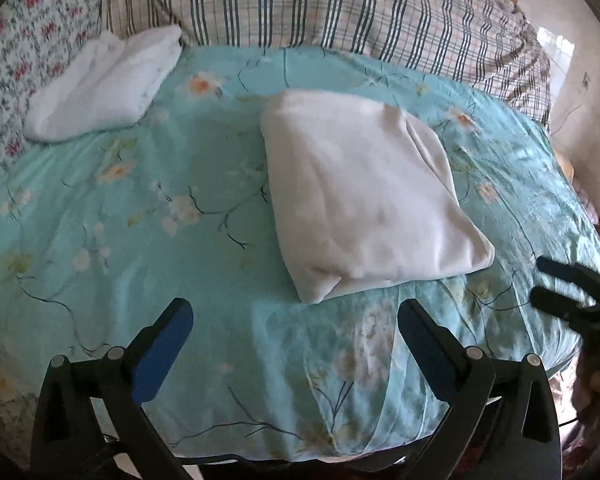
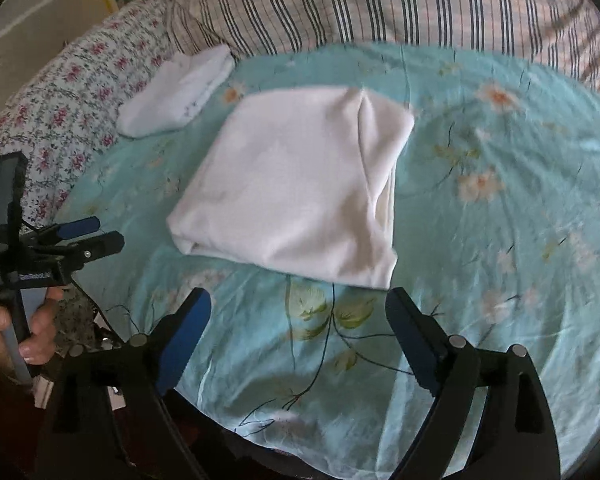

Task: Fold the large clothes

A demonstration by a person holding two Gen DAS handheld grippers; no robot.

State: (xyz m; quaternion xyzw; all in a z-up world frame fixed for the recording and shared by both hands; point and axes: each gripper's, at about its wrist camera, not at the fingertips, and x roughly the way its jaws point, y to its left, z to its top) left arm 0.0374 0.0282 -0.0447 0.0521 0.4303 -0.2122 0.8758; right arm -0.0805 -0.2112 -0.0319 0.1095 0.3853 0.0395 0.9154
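Note:
A white garment (image 1: pixel 364 196) lies folded into a thick rectangle on the turquoise floral bedsheet (image 1: pixel 140 216); it also shows in the right wrist view (image 2: pixel 296 188). My left gripper (image 1: pixel 296 316) is open and empty, just short of the garment's near edge. My right gripper (image 2: pixel 298 304) is open and empty, also just short of the near edge. The right gripper shows at the right edge of the left wrist view (image 1: pixel 556 284), and the left gripper at the left of the right wrist view (image 2: pixel 96 232).
A second folded white cloth (image 1: pixel 104 84) lies at the far left of the sheet, also in the right wrist view (image 2: pixel 180 92). A striped plaid pillow (image 1: pixel 340 4) runs along the back. A pink floral cover (image 1: pixel 16 60) lies at the left.

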